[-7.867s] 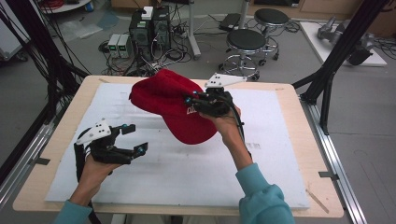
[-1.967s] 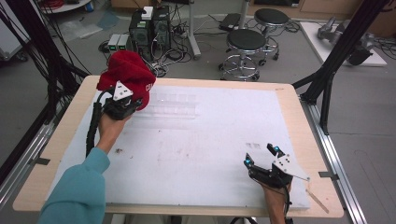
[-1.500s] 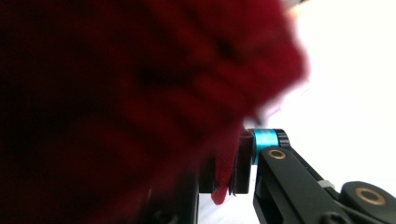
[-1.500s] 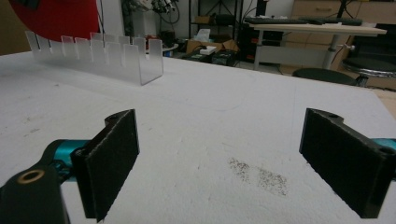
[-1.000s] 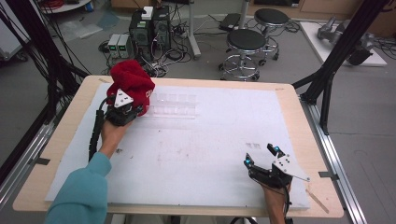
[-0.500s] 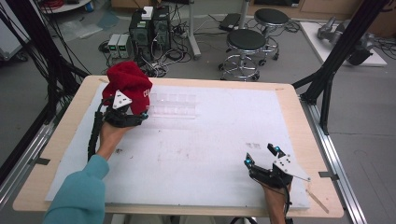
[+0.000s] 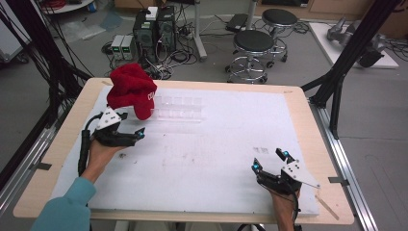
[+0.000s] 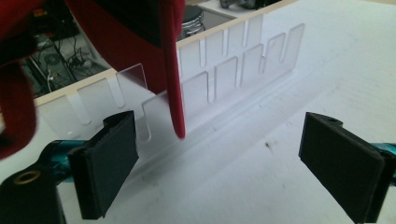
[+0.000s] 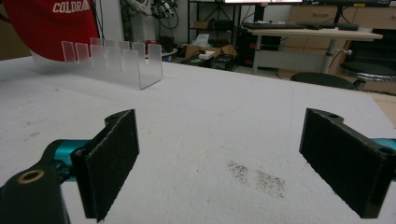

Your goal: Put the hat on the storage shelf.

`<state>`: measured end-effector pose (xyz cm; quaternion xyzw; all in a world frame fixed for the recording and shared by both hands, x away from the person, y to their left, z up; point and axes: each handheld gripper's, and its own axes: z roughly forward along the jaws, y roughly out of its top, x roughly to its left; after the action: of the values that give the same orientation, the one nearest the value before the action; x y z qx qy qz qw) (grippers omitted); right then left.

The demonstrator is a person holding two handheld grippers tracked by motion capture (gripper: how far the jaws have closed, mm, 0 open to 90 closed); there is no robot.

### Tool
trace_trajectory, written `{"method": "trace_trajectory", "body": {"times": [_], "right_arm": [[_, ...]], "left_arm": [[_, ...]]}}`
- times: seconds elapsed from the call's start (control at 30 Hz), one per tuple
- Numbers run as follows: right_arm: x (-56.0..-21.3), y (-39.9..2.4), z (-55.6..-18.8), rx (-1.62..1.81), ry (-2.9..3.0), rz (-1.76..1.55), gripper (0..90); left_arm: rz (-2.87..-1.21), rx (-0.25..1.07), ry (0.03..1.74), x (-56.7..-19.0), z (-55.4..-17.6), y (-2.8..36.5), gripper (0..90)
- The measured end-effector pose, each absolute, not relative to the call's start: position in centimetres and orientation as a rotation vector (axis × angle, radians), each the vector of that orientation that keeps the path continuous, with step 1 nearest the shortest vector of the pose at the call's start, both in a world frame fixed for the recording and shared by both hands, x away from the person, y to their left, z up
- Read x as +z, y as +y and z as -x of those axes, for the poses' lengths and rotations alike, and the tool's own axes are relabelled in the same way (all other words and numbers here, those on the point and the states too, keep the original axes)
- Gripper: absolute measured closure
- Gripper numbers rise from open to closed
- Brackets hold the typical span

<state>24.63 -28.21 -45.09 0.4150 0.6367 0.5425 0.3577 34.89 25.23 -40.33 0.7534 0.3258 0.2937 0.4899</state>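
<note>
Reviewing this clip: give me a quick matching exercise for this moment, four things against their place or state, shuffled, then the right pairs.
Things:
1. red cap
2. clear slotted rack
3. left gripper
4. right gripper

Places or states:
A. open, near the table's front right corner
B. transparent, standing on the white mat toward the far side
C. draped over the rack's left end
D. open, just in front of the cap, holding nothing

Pairs: 1-C, 2-B, 3-D, 4-A
</note>
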Motion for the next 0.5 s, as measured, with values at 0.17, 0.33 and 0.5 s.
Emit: {"method": "trace_trajectory", "body": {"times": [0.17, 0.33, 0.5], "right_arm": [[-45.1, -28.2, -24.6, 1.396, 1.640, -1.061, 10.9], [-45.1, -28.2, -24.5, 1.394, 1.635, -1.052, 10.9], [-45.2, -28.0, -24.3, 1.389, 1.624, -1.034, 11.0]], "left_arm": [[-1.749, 0.748, 0.735, -41.1, -31.8, 27.6, 12.2], [-1.659, 0.738, 0.679, -42.4, -29.0, 29.7, 12.2], [-1.619, 0.717, 0.674, -43.7, -27.4, 31.0, 12.3]]}}
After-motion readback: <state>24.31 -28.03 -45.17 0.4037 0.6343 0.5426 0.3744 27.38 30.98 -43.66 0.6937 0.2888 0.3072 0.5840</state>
